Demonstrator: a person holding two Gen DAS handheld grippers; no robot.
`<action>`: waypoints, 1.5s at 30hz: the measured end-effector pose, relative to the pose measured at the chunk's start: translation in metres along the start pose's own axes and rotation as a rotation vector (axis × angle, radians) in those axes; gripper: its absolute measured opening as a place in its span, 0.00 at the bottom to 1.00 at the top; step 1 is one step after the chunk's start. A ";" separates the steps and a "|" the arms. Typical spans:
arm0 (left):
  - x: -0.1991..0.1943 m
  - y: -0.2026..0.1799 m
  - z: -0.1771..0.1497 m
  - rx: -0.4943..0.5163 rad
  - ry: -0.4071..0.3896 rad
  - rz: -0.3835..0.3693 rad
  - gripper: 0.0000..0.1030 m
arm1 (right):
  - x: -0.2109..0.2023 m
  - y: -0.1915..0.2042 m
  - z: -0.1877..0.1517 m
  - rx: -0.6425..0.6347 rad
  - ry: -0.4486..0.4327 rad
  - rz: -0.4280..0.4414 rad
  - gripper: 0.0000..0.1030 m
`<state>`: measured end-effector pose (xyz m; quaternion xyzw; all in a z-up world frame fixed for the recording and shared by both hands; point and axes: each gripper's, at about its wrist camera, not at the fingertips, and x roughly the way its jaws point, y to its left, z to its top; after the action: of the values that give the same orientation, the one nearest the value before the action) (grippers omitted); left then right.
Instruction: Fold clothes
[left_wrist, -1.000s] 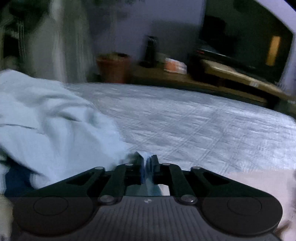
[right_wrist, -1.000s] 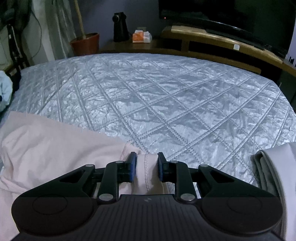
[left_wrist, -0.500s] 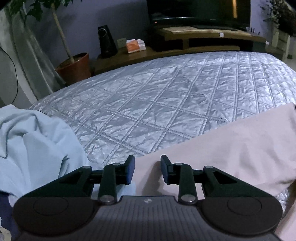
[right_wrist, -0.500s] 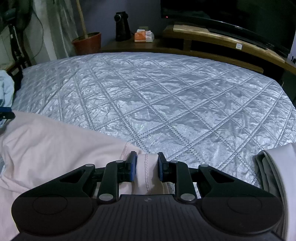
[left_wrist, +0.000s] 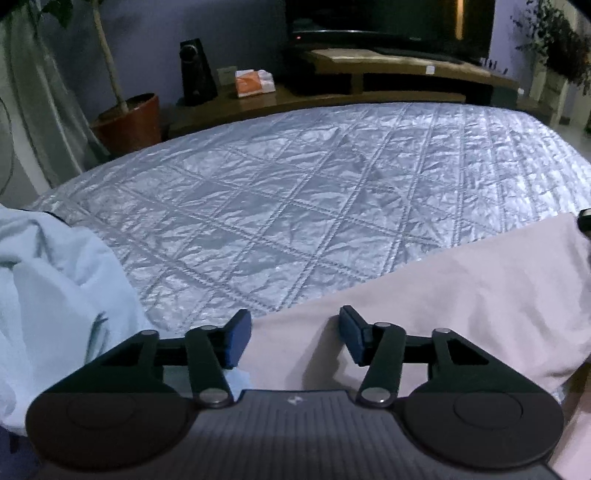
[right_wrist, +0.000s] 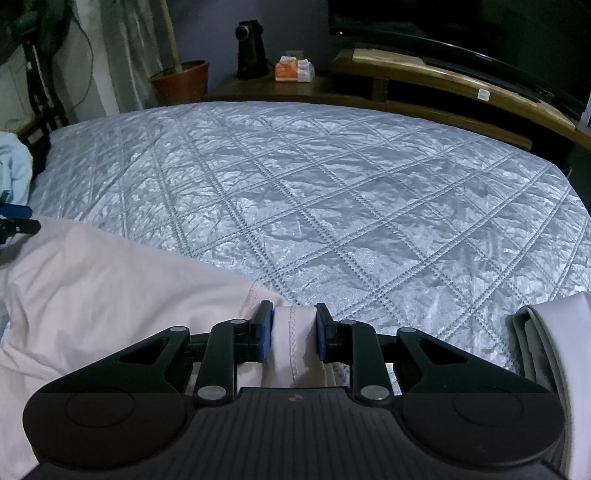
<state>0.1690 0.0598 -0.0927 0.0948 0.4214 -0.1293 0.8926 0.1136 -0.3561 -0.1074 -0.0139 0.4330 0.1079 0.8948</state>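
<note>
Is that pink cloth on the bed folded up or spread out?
Spread out, though loosely: the pink cloth lies wide across the quilt, one hemmed edge bunched between the right tongs.

Room is dim, lit coolly; the wall (left_wrist: 155, 33) behind the furniture reads dull purple-grey. A bed (left_wrist: 314, 192) with a silvery quilted cover stitched in diamond pattern fills the foreground. Beyond its far edge runs a low wooden unit (right_wrist: 454, 79) carrying a dark television screen (left_wrist: 388, 16), which shows one small red indicator light. On the lower shelf of that unit stand a black speaker (right_wrist: 252, 50) and an orange-and-white tissue pack (right_wrist: 294, 69), just beside each other. A terracotta pot (left_wrist: 131, 123) holding a thin-stemmed plant stands left, next to a pale curtain (left_wrist: 44, 110). A second leafy plant (left_wrist: 557, 44) stands far right.
</note>
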 end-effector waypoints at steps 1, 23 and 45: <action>0.000 -0.001 0.001 0.004 -0.001 -0.015 0.37 | 0.000 0.000 0.000 -0.001 0.000 0.000 0.28; -0.034 -0.009 0.011 -0.061 -0.125 -0.053 0.00 | -0.026 0.001 0.012 0.085 -0.083 -0.001 0.27; -0.213 -0.103 -0.067 0.122 -0.447 0.178 0.00 | -0.173 0.065 -0.097 -0.167 -0.319 -0.068 0.27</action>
<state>-0.0420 0.0131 0.0241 0.1545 0.1950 -0.0931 0.9641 -0.0783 -0.3354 -0.0288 -0.0857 0.2744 0.1138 0.9510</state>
